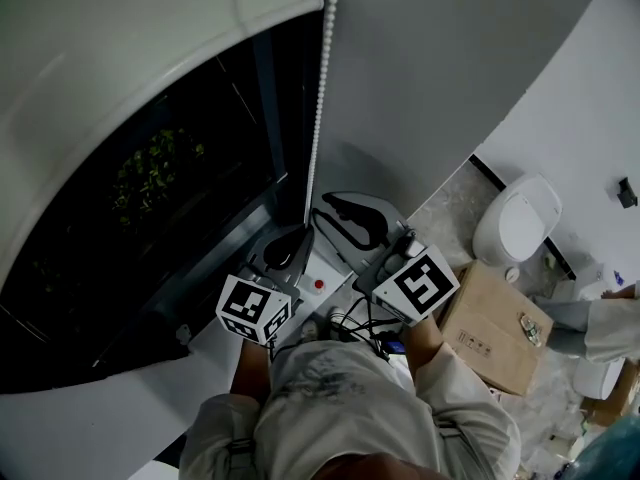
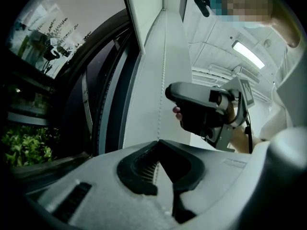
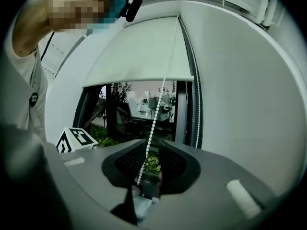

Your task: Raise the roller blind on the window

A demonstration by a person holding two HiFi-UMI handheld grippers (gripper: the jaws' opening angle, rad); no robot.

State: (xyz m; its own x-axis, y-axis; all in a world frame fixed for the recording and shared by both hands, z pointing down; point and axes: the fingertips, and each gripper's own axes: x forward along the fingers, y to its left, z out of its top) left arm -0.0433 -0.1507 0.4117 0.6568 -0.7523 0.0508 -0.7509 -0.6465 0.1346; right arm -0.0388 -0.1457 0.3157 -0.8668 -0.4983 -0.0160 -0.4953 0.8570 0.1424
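Note:
The white roller blind (image 3: pixel 139 56) covers the upper part of the dark window (image 1: pixel 150 198); its bottom bar (image 3: pixel 139 82) hangs partway down. A white bead chain (image 1: pixel 320 98) drops along the window's right side. My left gripper (image 1: pixel 297 236) is shut on the chain (image 2: pixel 161 95), which runs down into its jaws (image 2: pixel 157 150). My right gripper (image 1: pixel 335 213) is just right of the chain and higher than the left, as the left gripper view shows (image 2: pixel 201 109). Its jaws (image 3: pixel 149 159) stand apart, with the chain (image 3: pixel 156 111) passing between them. A second strand (image 3: pixel 197 128) hangs by the frame.
Green plants (image 2: pixel 24 145) show outside the glass. On the floor to the right stand a white toilet (image 1: pixel 518 223) and a cardboard box (image 1: pixel 495 328), with another person's sleeve (image 1: pixel 600 328) beyond. A white box with a red button (image 1: pixel 318 284) sits below the grippers.

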